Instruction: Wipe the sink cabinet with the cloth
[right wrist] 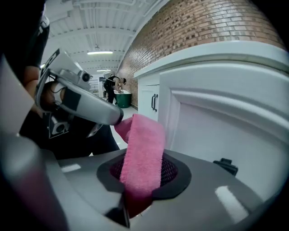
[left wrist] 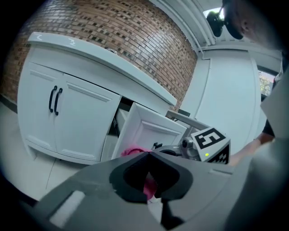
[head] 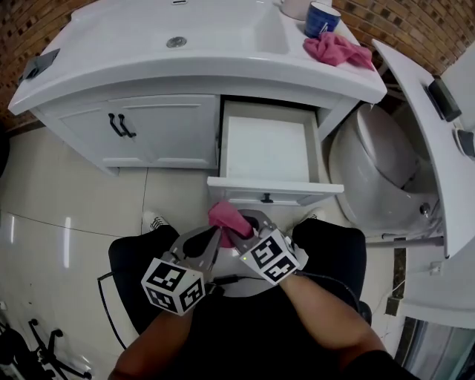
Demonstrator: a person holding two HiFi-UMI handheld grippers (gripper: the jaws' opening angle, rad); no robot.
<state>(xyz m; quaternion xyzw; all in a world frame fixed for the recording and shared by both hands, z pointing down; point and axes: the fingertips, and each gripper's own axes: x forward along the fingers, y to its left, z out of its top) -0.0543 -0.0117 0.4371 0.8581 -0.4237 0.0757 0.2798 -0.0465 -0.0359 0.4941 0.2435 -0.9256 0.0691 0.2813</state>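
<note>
A pink cloth [head: 226,215] hangs bunched between both grippers, just in front of the open drawer [head: 267,148] of the white sink cabinet [head: 163,130]. My right gripper [head: 245,226] is shut on the cloth [right wrist: 144,149], which stands up out of its pads as a folded strip. My left gripper [head: 217,239] comes in from the left. Its jaws look closed, with a bit of pink cloth [left wrist: 149,187] showing between the pads. More of the cloth [left wrist: 131,151] shows beyond the jaws. The drawer front [right wrist: 226,131] stands close at the right.
A second pink cloth [head: 338,48] lies on the countertop at the back right, beside a blue cup [head: 320,18]. A white toilet [head: 378,171] stands right of the cabinet. The cabinet doors [head: 119,126] at the left are closed. The drawer looks bare inside.
</note>
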